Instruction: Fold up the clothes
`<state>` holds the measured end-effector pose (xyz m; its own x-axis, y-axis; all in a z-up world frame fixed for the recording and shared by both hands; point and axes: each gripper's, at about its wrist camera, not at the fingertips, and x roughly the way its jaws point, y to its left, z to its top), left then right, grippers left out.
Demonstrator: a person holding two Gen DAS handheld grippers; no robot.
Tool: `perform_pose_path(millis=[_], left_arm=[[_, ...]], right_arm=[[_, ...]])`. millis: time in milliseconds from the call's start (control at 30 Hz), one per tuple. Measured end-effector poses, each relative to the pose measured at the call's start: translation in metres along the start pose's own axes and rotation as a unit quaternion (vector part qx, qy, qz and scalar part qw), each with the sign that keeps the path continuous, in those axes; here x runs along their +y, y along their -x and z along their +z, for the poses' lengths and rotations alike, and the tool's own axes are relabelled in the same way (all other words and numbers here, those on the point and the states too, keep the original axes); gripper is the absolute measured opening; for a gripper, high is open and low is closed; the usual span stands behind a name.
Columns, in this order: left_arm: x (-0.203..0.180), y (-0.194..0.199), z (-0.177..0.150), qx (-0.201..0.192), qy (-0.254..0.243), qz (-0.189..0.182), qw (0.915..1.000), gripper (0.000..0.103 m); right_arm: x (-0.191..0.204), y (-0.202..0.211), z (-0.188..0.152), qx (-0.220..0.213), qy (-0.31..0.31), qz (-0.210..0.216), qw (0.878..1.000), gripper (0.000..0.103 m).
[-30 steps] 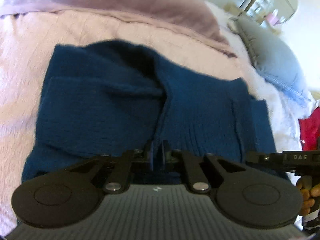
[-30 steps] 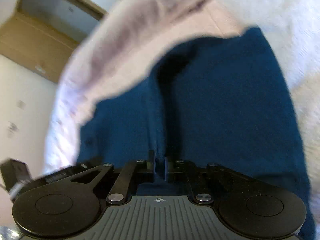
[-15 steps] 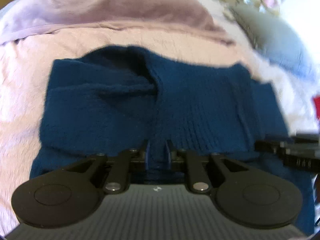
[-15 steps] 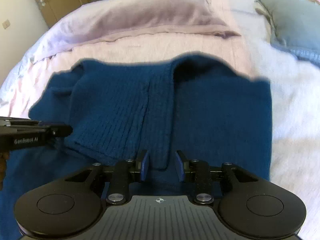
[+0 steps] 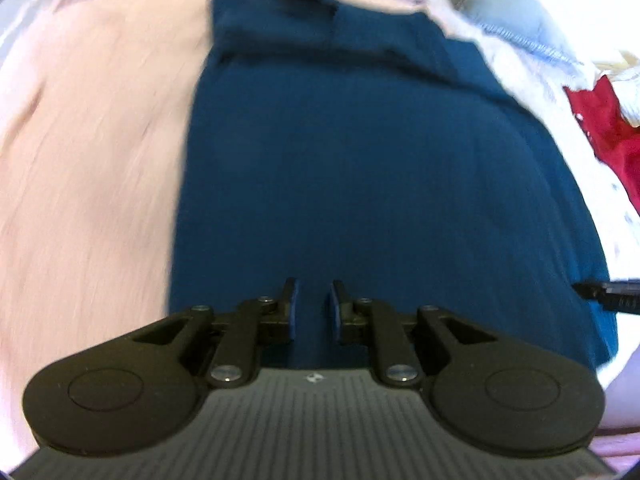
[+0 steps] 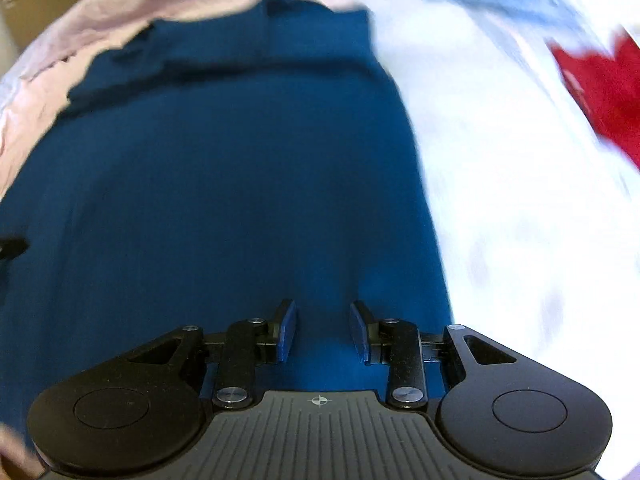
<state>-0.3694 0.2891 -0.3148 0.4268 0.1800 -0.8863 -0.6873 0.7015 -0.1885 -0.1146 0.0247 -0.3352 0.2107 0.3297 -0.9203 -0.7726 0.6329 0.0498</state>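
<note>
A dark blue knitted sweater point(image 5: 380, 160) lies flat on the bed, its sleeves folded across the far end. In the left wrist view my left gripper point(image 5: 313, 284) hovers over the sweater's near part, jaws a little apart and nothing between the pads. My right gripper point(image 6: 322, 304) hangs over the same sweater point(image 6: 220, 180) near its right edge, jaws wider apart and also empty. Each gripper's black tip shows at the side of the other's view: the right gripper point(image 5: 600, 296) and the left gripper point(image 6: 12, 246). Both views are motion-blurred.
A pink bed cover point(image 5: 92, 140) spreads left of the sweater, a white fluffy blanket point(image 6: 520, 180) right of it. A red garment point(image 5: 608, 128) lies at the far right, a grey-blue pillow point(image 5: 500, 4) at the back right, and a lilac duvet point(image 6: 180, 0) behind.
Both grippers were shut on the sweater's cloth, then opened and let go. They have since pulled back toward the near end, so the sweater's long flat body now fills both views.
</note>
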Motion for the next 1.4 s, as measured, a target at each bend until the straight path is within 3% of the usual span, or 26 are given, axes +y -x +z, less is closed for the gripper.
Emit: perform_pose_path(millis=[133,267,333,400,500,667,767,900,1133,1400], left_arm=[[0.002,0.033,-0.027,0.028,0.017,0.010,0.9994,0.014],[0.000,0.048,-0.021,0.004,0.027,0.015,0.9995,0.014],[-0.002,0.044,-0.016,0.012,0.039,0.029,0.9987,0.014],[-0.003,0.035,-0.018,0.045,0.061,0.040,0.9963,0.014],[-0.008,0.036,-0.033,0.063,0.085,0.056,0.9928,0.015],[-0.038,0.061,-0.057,0.072,0.094,0.078,0.9899,0.016],[-0.063,0.087,-0.066,0.068,0.101,0.088,0.9887,0.016],[-0.099,0.139,-0.078,0.023,0.112,0.088,0.9896,0.016],[-0.155,0.222,-0.107,-0.030,0.110,0.100,0.9884,0.022],[-0.196,0.279,-0.147,-0.055,0.101,0.116,0.9865,0.024]], right_arm=[[0.000,0.030,-0.023,0.037,-0.025,-0.025,0.999,0.034],[0.005,0.051,-0.009,0.004,-0.033,-0.027,0.999,0.034],[0.006,0.050,-0.001,0.004,-0.038,-0.013,0.999,0.034],[0.007,0.039,-0.002,0.031,-0.034,-0.014,0.999,0.034],[0.005,0.029,-0.022,0.076,-0.030,-0.022,0.996,0.034],[0.003,0.061,-0.049,0.079,-0.041,0.000,0.996,0.038],[0.004,0.090,-0.058,0.077,-0.028,0.025,0.996,0.047],[-0.004,0.146,-0.068,0.033,-0.031,0.037,0.998,0.053],[-0.024,0.249,-0.100,-0.021,-0.031,0.051,0.998,0.056],[-0.024,0.305,-0.142,-0.047,-0.011,0.067,0.997,0.057]])
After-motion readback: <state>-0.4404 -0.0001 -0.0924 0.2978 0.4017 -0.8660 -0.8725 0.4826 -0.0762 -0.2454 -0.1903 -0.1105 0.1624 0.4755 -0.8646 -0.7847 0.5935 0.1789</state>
